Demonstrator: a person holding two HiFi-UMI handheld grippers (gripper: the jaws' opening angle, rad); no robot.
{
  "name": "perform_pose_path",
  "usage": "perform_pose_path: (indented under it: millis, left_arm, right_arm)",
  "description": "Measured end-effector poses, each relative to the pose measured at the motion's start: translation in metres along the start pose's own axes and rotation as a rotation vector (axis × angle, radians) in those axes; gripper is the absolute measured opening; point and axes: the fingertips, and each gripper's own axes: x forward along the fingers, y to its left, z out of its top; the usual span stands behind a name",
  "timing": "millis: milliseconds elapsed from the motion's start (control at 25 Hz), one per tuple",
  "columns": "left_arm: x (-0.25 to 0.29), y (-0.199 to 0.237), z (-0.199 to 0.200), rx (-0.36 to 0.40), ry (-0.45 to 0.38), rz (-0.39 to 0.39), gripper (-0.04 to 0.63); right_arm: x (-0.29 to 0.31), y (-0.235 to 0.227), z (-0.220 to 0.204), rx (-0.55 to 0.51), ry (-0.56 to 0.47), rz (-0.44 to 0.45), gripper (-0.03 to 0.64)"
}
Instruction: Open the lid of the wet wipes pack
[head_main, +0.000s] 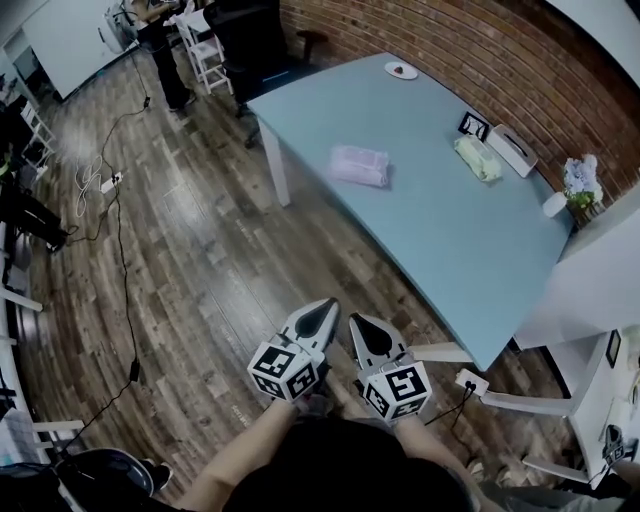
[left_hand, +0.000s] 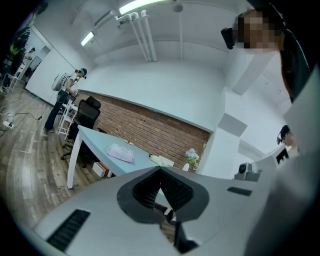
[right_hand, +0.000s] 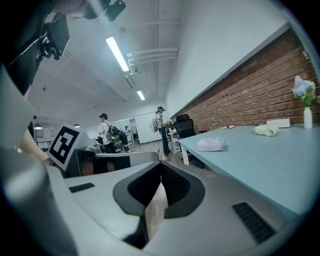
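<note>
**Wipes pack well ahead; both grippers closed and empty**

The wet wipes pack (head_main: 360, 165) lies on the teal table (head_main: 450, 250), near its long left edge, towards the far corner. The left gripper (head_main: 328, 306) and right gripper (head_main: 357, 322) hang side by side over the wood floor, jaws together on nothing, well apart from it. Its long axis lies across their line, and neither of the 2 looks clearly nearer.

The wet wipes pack (head_main: 360, 165) is a soft, pale pinkish-white pouch, roughly rectangular and slightly puffy. It lies flat on the light blue tabletop (head_main: 450, 240). It sits toward the end of the tabletop farthest from me, nearer the long edge on my left than the opposite side. From here it is too small and blurred for me to make out its lid.
</note>
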Motion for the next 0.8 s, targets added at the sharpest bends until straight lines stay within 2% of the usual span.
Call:
perform_pose_path:
  millis: [240, 400, 800]
  left_arm:
    - [0.018, 0.038, 0.016, 0.002, 0.018, -0.022, 0.011]
    - [0.032, 0.057, 0.016, -0.031, 0.023, -0.017, 0.011]
    - [0.061, 0.072, 0.006, -0.077, 0.053, -0.031, 0.011]
  right_arm:
    - [0.048, -0.010, 0.012, 0.030, -0.016, -0.019, 0.020]
    - [0.065, -0.017, 0.013, 0.020, -0.005, -0.025, 0.020]
    - [0.087, -0.046, 0.008, 0.044, 0.029, -0.044, 0.020]
